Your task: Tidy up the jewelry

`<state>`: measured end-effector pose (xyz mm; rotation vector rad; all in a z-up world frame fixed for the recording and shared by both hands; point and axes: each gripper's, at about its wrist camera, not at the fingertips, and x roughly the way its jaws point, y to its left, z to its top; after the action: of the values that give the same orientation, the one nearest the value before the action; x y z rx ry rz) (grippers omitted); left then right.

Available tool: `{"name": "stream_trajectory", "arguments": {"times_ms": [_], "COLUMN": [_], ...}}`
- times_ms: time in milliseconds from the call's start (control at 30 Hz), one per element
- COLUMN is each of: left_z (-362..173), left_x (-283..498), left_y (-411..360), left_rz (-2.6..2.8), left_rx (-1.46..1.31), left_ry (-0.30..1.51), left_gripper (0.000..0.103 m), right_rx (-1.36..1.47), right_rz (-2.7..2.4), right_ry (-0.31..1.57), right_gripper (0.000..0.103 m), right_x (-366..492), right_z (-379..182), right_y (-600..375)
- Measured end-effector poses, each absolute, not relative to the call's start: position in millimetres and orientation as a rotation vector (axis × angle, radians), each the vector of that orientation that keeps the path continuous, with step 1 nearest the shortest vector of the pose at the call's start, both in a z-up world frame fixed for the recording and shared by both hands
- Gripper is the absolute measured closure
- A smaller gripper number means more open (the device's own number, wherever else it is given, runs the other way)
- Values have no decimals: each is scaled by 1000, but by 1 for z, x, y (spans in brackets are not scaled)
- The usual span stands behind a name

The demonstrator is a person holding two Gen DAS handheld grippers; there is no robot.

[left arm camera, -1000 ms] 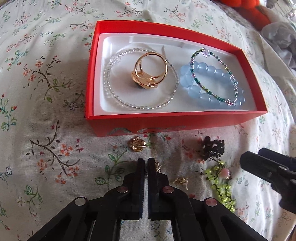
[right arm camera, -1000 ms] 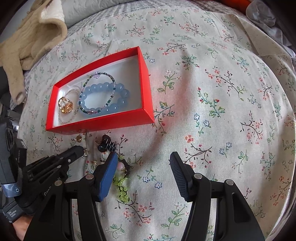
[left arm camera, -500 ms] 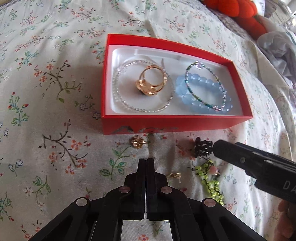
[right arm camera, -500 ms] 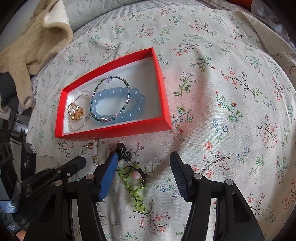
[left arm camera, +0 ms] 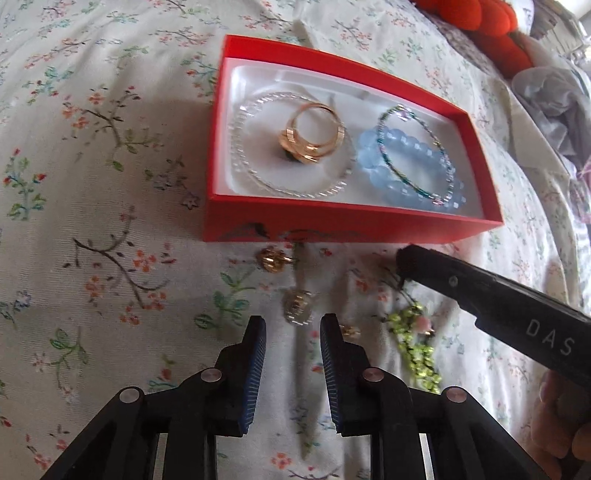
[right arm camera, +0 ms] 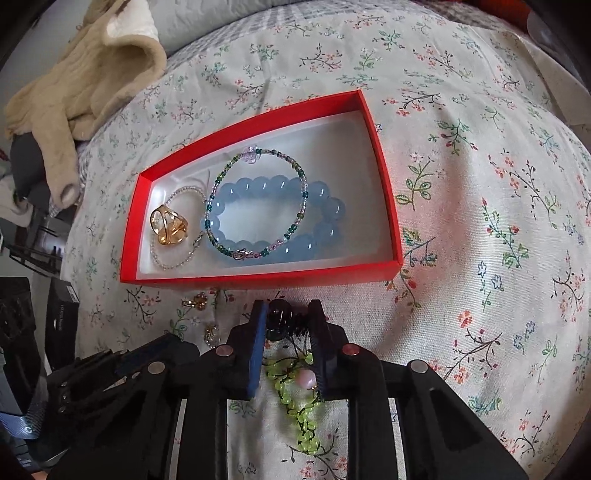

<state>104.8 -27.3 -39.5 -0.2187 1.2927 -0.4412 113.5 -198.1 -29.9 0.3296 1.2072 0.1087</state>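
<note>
A red box (left arm camera: 332, 223) (right arm camera: 258, 278) with a white lining holds a clear bead bracelet (left arm camera: 255, 177), gold rings (left arm camera: 314, 134) (right arm camera: 168, 225), a blue bead bracelet (left arm camera: 406, 184) (right arm camera: 325, 229) and a thin green bead bracelet (right arm camera: 295, 166). In front of it on the floral cloth lie a gold earring (left arm camera: 273, 260), a sparkly stud (left arm camera: 297, 306), another small gold piece (left arm camera: 350, 331) and a green bead strand (left arm camera: 413, 343) (right arm camera: 295, 395). My left gripper (left arm camera: 293, 332) is open just short of the stud. My right gripper (right arm camera: 286, 325) (left arm camera: 400, 260) is shut on a black hair claw (right arm camera: 282, 323).
A beige knit garment (right arm camera: 81, 77) lies at the far left of the bed. Orange plush (left arm camera: 491, 26) and grey cloth (left arm camera: 554, 103) sit beyond the box on the right. Dark boxes (right arm camera: 22, 325) stand at the left edge.
My left gripper has opened from shut. My right gripper moved forward toward the box and closed from wide open onto the black hair claw.
</note>
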Motion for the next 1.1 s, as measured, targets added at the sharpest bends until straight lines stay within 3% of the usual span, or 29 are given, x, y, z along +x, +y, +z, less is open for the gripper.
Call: {"name": "stream_trajectory", "arguments": {"times_ms": [500,633,1100], "left_z": [-52,-52,-27], "left_x": [99,101,91], "left_y": [-68,-80,-59], "left_rz": [-394,-339,-353], "left_rx": [-228,-169,-215], "left_ry": [1343,1334,1269], "left_gripper": [79,96,96], "right_rx": [339,352,384], "right_rz": [102,100,114], "right_ry": [1169,1184,1185], "right_gripper": [79,79,79], "right_x": [90,87,73], "right_z": [-4,-5,3], "right_y": [-223,-230,-234]}}
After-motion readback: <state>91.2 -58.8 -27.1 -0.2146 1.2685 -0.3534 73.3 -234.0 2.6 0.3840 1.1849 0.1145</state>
